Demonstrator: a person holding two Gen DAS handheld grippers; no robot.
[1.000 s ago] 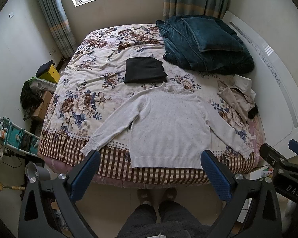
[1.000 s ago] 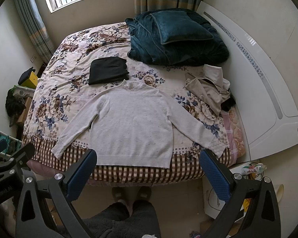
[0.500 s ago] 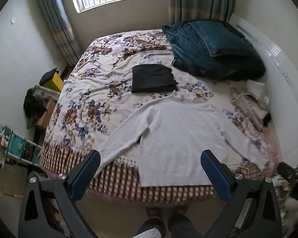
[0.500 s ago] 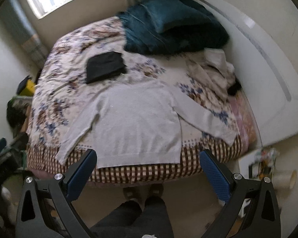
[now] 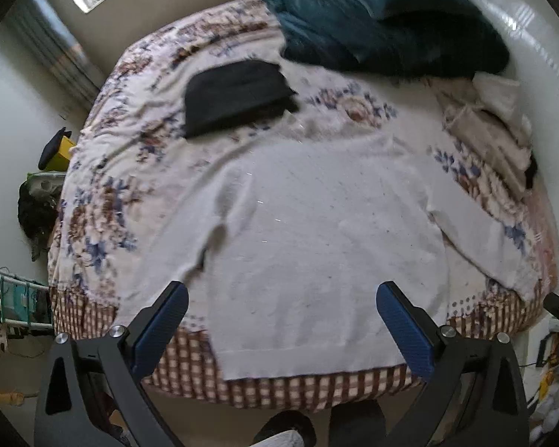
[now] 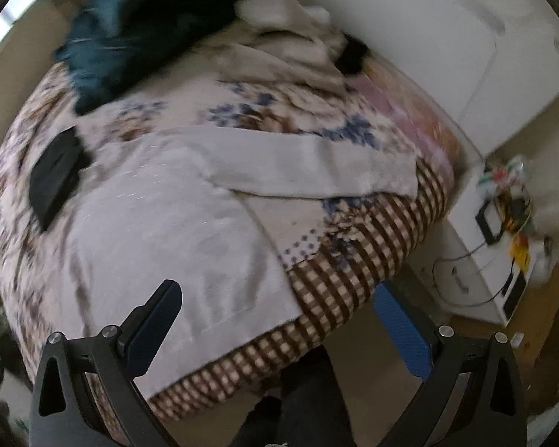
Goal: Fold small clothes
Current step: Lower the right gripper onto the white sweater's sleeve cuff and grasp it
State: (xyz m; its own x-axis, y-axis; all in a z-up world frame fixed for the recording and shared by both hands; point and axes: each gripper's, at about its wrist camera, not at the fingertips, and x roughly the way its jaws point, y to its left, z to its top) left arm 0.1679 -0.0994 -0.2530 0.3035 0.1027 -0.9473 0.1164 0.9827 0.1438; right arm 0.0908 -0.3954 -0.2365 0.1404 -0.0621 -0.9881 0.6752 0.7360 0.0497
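Floral bed (image 5: 138, 156), left view: white sweater (image 5: 316, 231) flat at near edge, left gripper (image 5: 279, 320) spread wide, empty. Right view, blurry: right gripper (image 6: 275, 320) also agape above the hem. Soft, light knit; pinch sleeve cuff (image 6: 391, 175) or shoulder

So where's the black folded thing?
In the left wrist view, the black folded garment lies on the bed, beyond the white sweater, left of the teal blanket.

Sweater (image 6: 160, 223): spread flat on bed (image 6: 354, 260), sleeve laid out rightward.
Right gripper (image 6: 275, 324): fingers (image 6: 400, 331) held wide apart, nothing gripped.
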